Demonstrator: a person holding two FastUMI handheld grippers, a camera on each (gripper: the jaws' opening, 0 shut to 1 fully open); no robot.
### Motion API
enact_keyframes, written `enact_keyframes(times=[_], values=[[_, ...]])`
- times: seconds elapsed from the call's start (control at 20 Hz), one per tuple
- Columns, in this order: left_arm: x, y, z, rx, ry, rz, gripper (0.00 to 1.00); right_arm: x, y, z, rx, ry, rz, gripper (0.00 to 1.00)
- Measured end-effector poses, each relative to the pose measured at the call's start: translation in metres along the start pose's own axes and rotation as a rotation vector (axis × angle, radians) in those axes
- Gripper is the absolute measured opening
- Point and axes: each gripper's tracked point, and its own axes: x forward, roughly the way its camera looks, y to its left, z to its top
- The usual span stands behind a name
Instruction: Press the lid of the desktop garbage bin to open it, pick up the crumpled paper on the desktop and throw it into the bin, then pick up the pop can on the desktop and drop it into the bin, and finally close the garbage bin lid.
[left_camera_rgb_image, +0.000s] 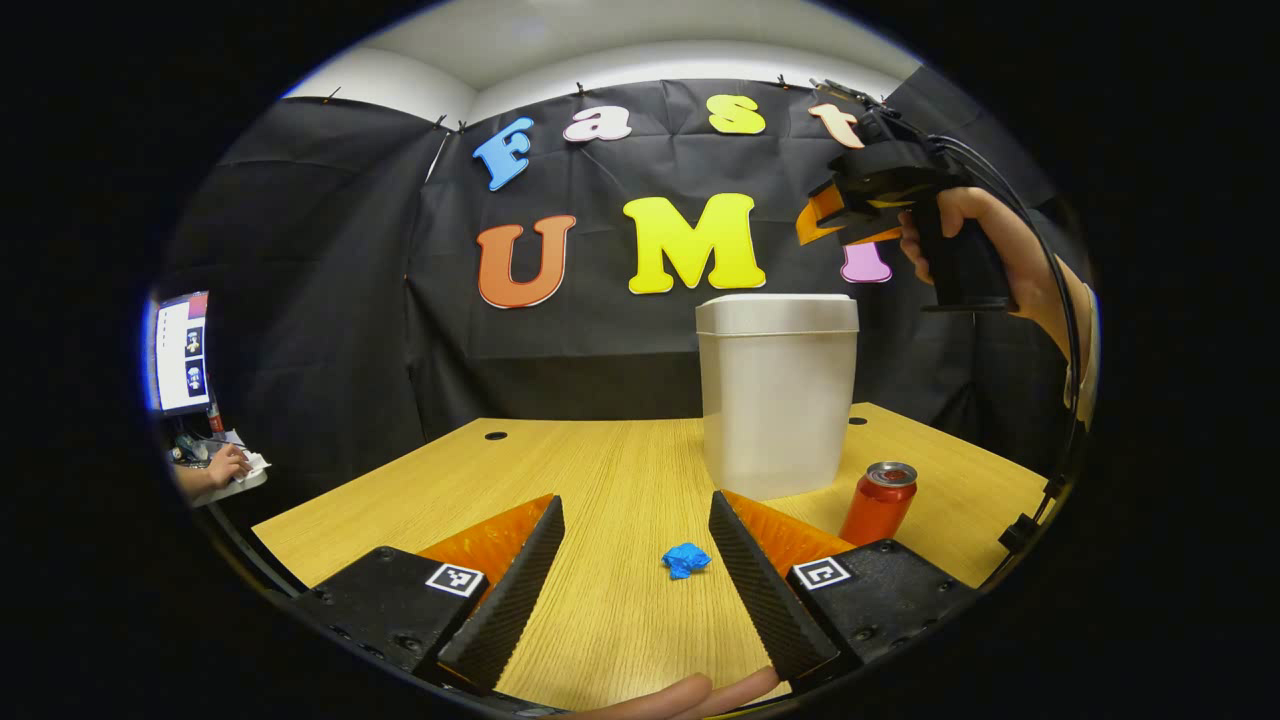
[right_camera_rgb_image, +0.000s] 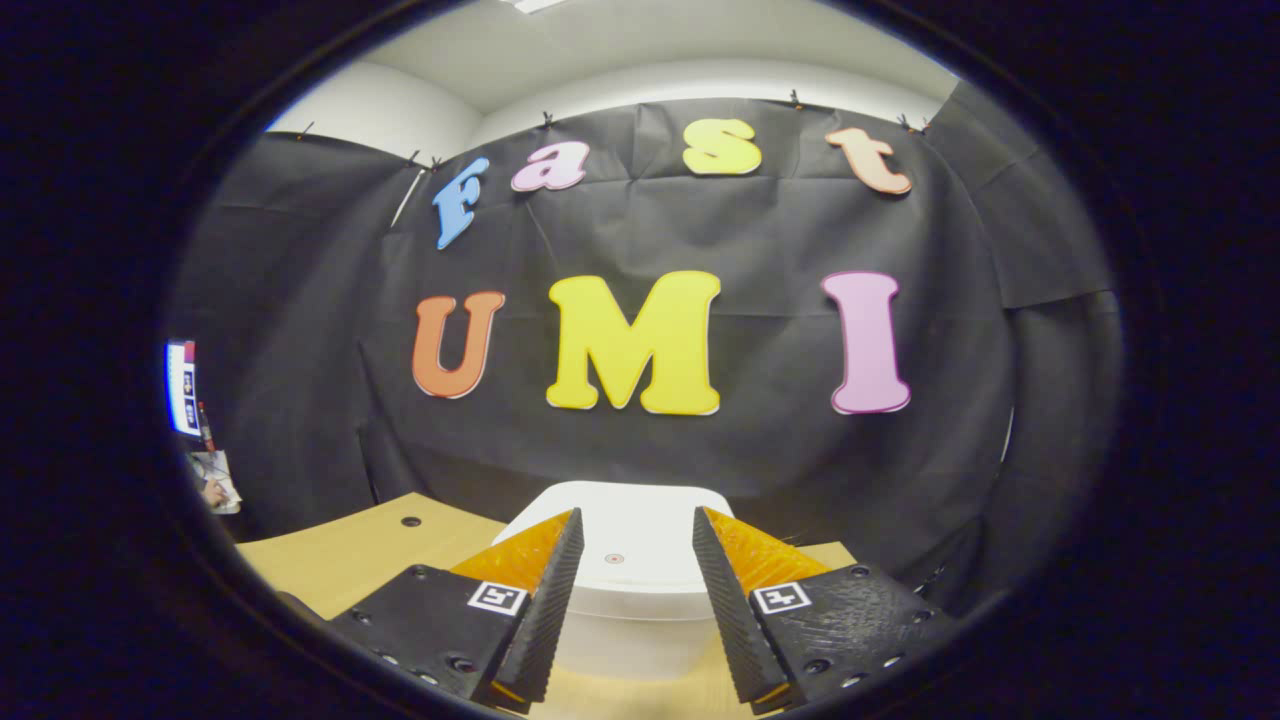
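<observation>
I am facing black cloth (right_camera_rgb_image: 700, 230) hanging clipped across the booth's back, white wall (right_camera_rgb_image: 380, 105) and ceiling (left_camera_rgb_image: 620, 35) showing above it. A wooden tabletop (left_camera_rgb_image: 620, 470) with cable holes is lying before me; a lit monitor (left_camera_rgb_image: 182, 352) is glowing far left.

Both face bin (left_camera_rgb_image: 777, 400) — right nearer.

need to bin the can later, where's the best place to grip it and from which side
Grip the pop can across its round mid-body, probably from the front, level with the table. It stands upright just right of the bin, so its straight sides suit the open left gripper, and the bin crowds the far-left approach.
</observation>
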Motion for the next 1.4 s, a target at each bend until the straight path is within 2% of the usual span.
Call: enact_keyframes(times=[0.05, 0.1, 0.15, 0.2, 0.25, 0.3, 0.35, 0.5, 0.65, 0.95, 1.05, 1.2, 1.4], values=[[0.001, 0.001, -0.003, -0.004, 0.007, 0.000, 0.96, 0.006, -0.002, -0.003, -0.005, 0.010, -0.012, 0.67], [0.003, 0.003, -0.007, -0.008, 0.015, 0.001, 0.96, 0.013, -0.003, -0.006, -0.009, 0.019, -0.023, 0.54], [0.004, 0.005, -0.010, -0.011, 0.023, 0.003, 0.96, 0.019, -0.002, -0.009, -0.010, 0.024, -0.028, 0.48], [0.005, 0.007, -0.012, -0.014, 0.031, 0.005, 0.96, 0.025, -0.002, -0.010, -0.006, 0.029, -0.039, 0.36], [0.005, 0.007, -0.013, -0.011, 0.029, 0.007, 0.96, 0.029, -0.005, -0.013, 0.002, 0.038, -0.047, 0.29], [0.004, 0.008, -0.013, -0.005, 0.024, 0.008, 0.96, 0.031, -0.003, -0.014, 0.010, 0.055, -0.035, 0.10], [0.004, 0.008, -0.012, 0.000, 0.017, 0.007, 0.96, 0.037, -0.001, -0.023, 0.014, 0.074, -0.026, 0.01], [0.005, 0.008, -0.015, -0.005, 0.014, 0.001, 0.96, 0.041, -0.006, -0.032, -0.016, 0.108, -0.044, 0.02], [0.007, 0.010, -0.021, -0.022, 0.036, 0.004, 0.96, 0.044, -0.002, -0.045, 0.058, 0.158, -0.019, 0.01], [0.008, 0.011, -0.023, -0.028, 0.046, 0.008, 0.97, 0.043, -0.005, -0.057, 0.084, 0.212, 0.001, 0.02], [0.009, 0.011, -0.023, -0.030, 0.048, 0.012, 0.96, 0.036, -0.007, -0.052, 0.065, 0.206, -0.024, 0.02], [0.006, 0.014, -0.023, -0.050, 0.042, 0.017, 0.96, 0.019, -0.002, -0.039, 0.028, 0.141, -0.021, 0.02], [0.011, 0.019, -0.027, -0.059, 0.052, 0.030, 0.96, -0.007, 0.008, -0.038, 0.045, 0.101, 0.013, 0.02]])
